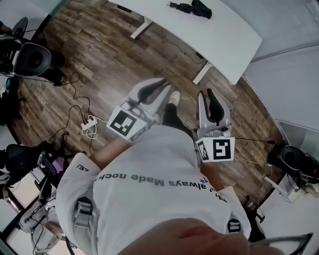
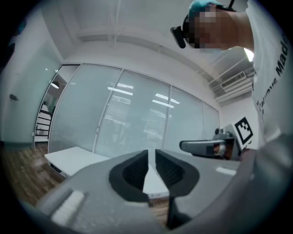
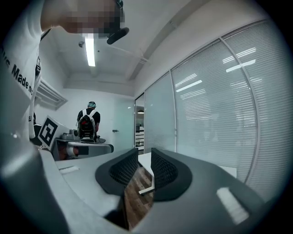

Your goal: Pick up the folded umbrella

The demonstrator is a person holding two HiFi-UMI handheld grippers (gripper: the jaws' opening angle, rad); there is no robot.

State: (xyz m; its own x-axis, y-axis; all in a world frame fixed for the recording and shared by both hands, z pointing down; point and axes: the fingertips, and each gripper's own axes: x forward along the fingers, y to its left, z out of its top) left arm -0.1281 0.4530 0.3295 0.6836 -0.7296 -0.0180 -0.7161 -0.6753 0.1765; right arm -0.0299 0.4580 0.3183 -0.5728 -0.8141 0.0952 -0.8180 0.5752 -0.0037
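Nearest, the left gripper (image 1: 158,85) is clenched on nothing, and the right gripper (image 1: 210,94) has its jaws drawn almost together with only a thin slit, also empty. Both are held level at the person's waist, over the wooden floor (image 1: 114,55). A power strip (image 1: 89,124) lies on the floor to the left. Further off stands a white table (image 1: 224,35), and the folded umbrella (image 1: 192,7) lies on its far part, well apart from both grippers. By this, nothing of the task is done: the approach, the opening of a gripper and the grasp are all left. The umbrella is small and dark near the top edge, so its handle and strap are hard to make out, and neither gripper view shows it
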